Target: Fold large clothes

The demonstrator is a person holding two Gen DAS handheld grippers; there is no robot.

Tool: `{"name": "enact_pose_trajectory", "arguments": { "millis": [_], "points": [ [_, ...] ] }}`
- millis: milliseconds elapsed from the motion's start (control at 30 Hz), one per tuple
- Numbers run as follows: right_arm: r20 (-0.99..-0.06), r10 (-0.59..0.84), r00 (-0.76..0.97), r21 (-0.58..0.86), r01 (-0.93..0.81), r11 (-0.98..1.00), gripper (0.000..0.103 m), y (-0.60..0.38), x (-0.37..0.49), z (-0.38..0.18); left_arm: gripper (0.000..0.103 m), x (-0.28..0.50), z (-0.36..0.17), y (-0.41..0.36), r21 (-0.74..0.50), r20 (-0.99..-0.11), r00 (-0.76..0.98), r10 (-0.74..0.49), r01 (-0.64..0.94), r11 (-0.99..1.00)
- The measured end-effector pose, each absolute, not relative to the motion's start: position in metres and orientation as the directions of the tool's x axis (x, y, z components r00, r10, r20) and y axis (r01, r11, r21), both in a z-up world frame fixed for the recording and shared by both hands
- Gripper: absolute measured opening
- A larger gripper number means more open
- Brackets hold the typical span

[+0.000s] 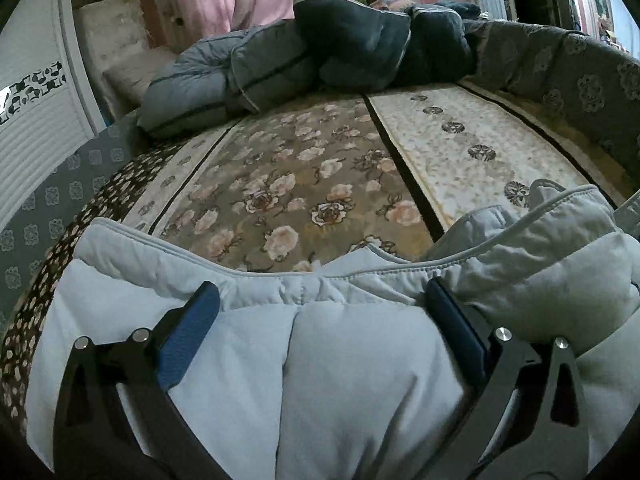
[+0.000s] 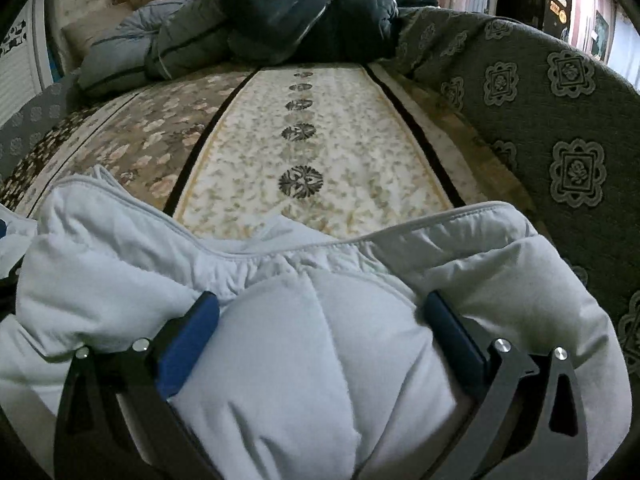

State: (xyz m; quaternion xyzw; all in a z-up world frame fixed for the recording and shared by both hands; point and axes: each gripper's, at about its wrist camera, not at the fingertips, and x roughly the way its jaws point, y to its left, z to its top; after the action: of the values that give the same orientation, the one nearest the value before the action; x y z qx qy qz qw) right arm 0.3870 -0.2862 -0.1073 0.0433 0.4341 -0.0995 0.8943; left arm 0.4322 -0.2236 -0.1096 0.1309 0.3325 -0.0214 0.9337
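Both grippers, left gripper (image 1: 322, 304) and right gripper (image 2: 322, 312), have jaws spread wide around bulging pale padded garment (image 1: 340, 380) at the bed's (image 1: 280, 184) near edge; whether they pinch is unclear, and its lower part is cut off.

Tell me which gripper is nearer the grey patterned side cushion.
Right. The right gripper holds the pale padded garment right beside the cushion; the left gripper grips it farther along, over the floral cover.

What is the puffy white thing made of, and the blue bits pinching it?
The white garment looks like soft matte fabric stuffed with padding: it bulges between stitched seams. The blue pads look like hard plastic or rubber with a fine bumpy texture; which one I cannot tell.
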Motion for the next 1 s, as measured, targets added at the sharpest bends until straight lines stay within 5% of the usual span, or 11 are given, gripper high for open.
{"name": "enact_pose_trajectory", "arguments": {
  "millis": [533, 800, 1000],
  "points": [
    [-0.760, -0.144, 0.634, -0.005, 0.217, 0.976, 0.101, -0.288, 0.382, -0.106, 0.100, 0.428, -0.112, -0.222, 0.209, -0.625, 0.780, 0.029, 0.131, 0.969],
    [-0.710, -0.225, 0.667, -0.067, 0.254, 0.965, 0.101, -0.276, 0.357, -0.095, 0.100, 0.394, -0.106, -0.219, 0.215, -0.532, 0.846, 0.032, 0.098, 0.972],
    [-0.683, -0.198, 0.703, -0.042, 0.233, 0.972, 0.101, -0.275, 0.318, -0.074, 0.100, 0.384, -0.090, -0.212, 0.201, -0.575, 0.818, 0.000, 0.141, 0.969]
  ]
}}
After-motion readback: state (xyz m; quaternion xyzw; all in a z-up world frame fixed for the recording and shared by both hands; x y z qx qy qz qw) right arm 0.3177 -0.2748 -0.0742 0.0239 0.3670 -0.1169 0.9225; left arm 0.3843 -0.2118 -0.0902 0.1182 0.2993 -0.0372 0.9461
